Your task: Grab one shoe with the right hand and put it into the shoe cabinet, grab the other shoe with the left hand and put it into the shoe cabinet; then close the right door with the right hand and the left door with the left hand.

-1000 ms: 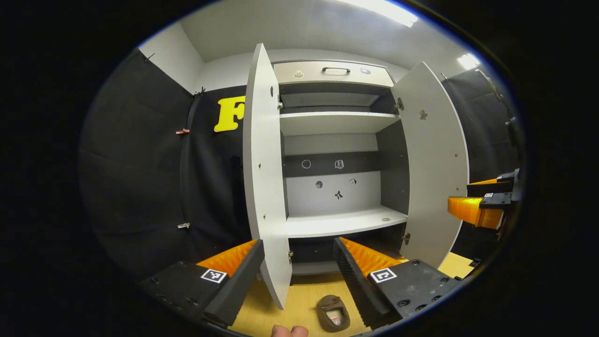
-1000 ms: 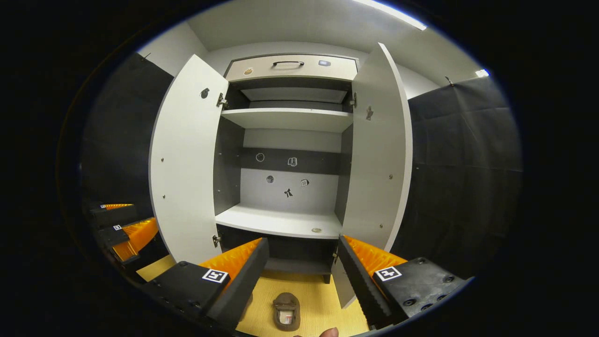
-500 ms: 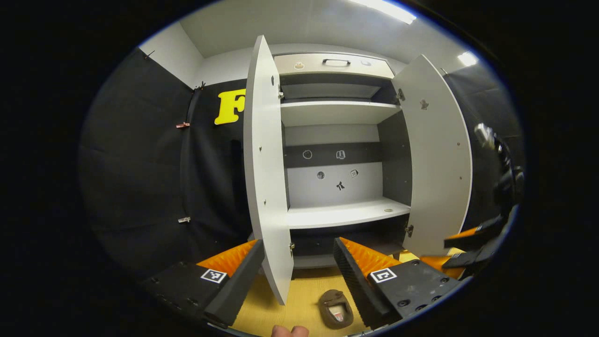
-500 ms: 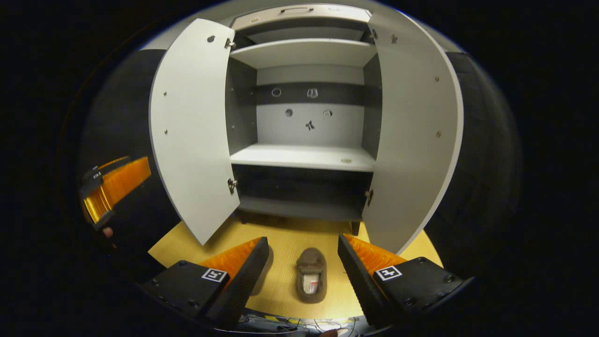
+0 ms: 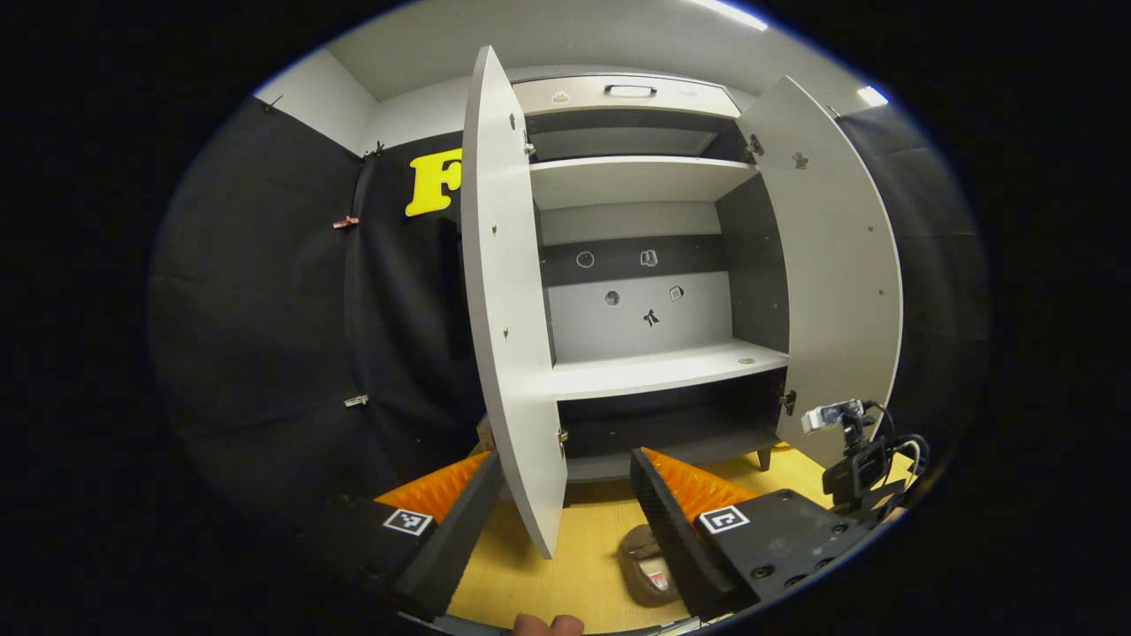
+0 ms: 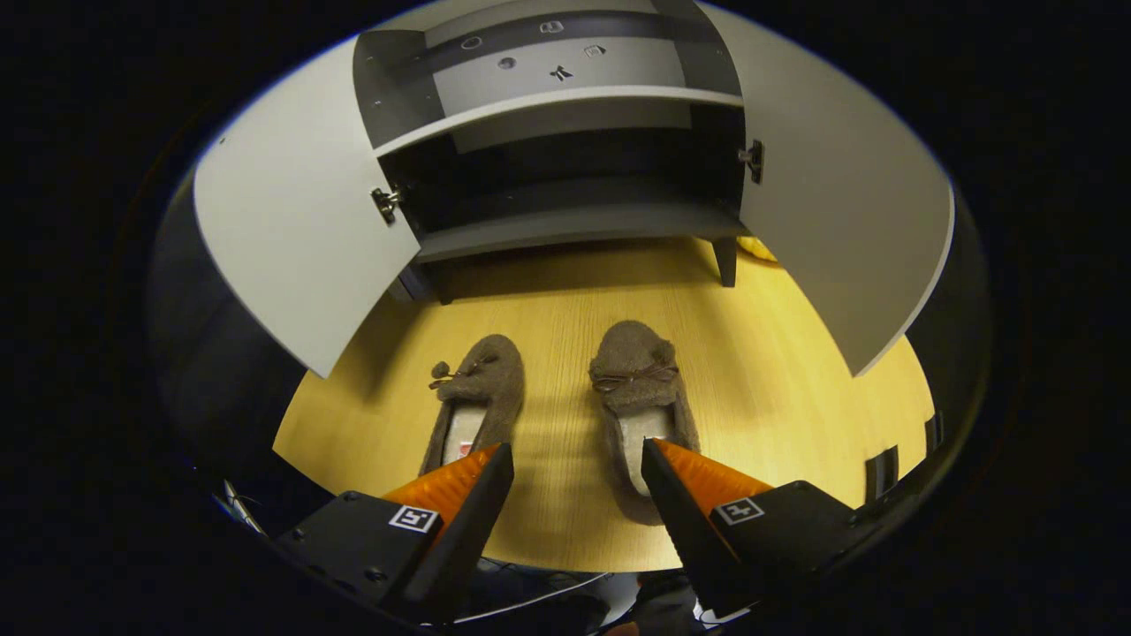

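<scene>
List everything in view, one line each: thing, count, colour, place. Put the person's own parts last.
shoes: two, brown, side by side on the floor before the cabinet
floor: one, yellow wood
cabinet: one, grey with dark parts, shelves bare of shoes
doors: two, grey, both open
drawer: one, pale, atop the cabinet
left hand-held gripper: open, astride the left door's lower edge
right hand-held gripper: open, above the right shoe's heel
fingertips: bottom edge, left gripper view

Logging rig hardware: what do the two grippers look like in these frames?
Both the left gripper and right gripper have two wedge-shaped ribbed fingers on dark blocky bodies with screws, each carrying a square black-and-white marker tag. Seen from the left gripper view, the right one carries a small camera with black cables.
</scene>
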Tool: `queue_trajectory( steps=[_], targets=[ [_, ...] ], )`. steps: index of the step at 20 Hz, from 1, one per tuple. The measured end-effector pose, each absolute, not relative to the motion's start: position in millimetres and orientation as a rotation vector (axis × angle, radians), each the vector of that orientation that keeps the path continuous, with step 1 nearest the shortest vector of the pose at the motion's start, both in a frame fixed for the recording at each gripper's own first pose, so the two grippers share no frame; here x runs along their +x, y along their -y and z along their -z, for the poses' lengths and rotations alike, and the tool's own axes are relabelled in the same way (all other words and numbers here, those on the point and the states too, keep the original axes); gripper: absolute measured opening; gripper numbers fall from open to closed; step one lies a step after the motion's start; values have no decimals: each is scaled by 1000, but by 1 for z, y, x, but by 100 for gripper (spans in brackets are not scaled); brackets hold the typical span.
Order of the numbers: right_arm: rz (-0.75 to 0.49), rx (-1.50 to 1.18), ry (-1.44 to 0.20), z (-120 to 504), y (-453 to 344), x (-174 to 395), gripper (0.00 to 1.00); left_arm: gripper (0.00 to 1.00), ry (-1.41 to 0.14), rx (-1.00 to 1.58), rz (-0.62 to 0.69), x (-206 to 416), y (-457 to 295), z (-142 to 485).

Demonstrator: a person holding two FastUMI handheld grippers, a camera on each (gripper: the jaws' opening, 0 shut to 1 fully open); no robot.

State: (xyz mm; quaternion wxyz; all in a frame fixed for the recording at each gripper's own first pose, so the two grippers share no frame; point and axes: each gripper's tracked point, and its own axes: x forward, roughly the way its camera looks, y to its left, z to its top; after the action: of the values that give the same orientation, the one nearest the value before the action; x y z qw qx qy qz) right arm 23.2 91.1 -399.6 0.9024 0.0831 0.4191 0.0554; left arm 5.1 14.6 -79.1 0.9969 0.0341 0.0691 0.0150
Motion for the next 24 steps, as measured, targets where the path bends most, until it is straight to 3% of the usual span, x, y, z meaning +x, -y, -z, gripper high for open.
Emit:
queue_trajectory(
  steps=[2,6,7,10,11,13,14,15,16,17,24],
  targets=[
    [-100,185,-884,423,-90,35,91,93,-155,67,-38,4,-16,86],
    [-79,163,-890,460,-89,61,90,93,-186,52,-60,2,-23,100],
    [-75,158,-884,466,-91,70,79,93,-195,49,-66,2,-25,104],
    [-48,118,-852,477,-89,90,76,93,-221,51,-83,2,-30,113],
    [-35,110,-838,477,-86,95,58,93,-231,51,-87,0,-31,118],
    [-3,97,-822,481,-80,102,38,93,-250,42,-101,0,-35,123],
    [-3,104,-811,478,-81,104,39,93,-256,36,-107,0,-37,124],
    [-5,102,-809,485,-82,109,20,93,-259,32,-113,0,-39,125],
    [-22,92,-810,485,-82,107,19,93,-262,33,-116,0,-39,126],
    [-33,80,-798,471,-82,103,6,93,-262,39,-118,1,-40,125],
    [-97,91,-783,454,-77,104,5,93,-270,41,-112,8,-39,128]
  ],
)
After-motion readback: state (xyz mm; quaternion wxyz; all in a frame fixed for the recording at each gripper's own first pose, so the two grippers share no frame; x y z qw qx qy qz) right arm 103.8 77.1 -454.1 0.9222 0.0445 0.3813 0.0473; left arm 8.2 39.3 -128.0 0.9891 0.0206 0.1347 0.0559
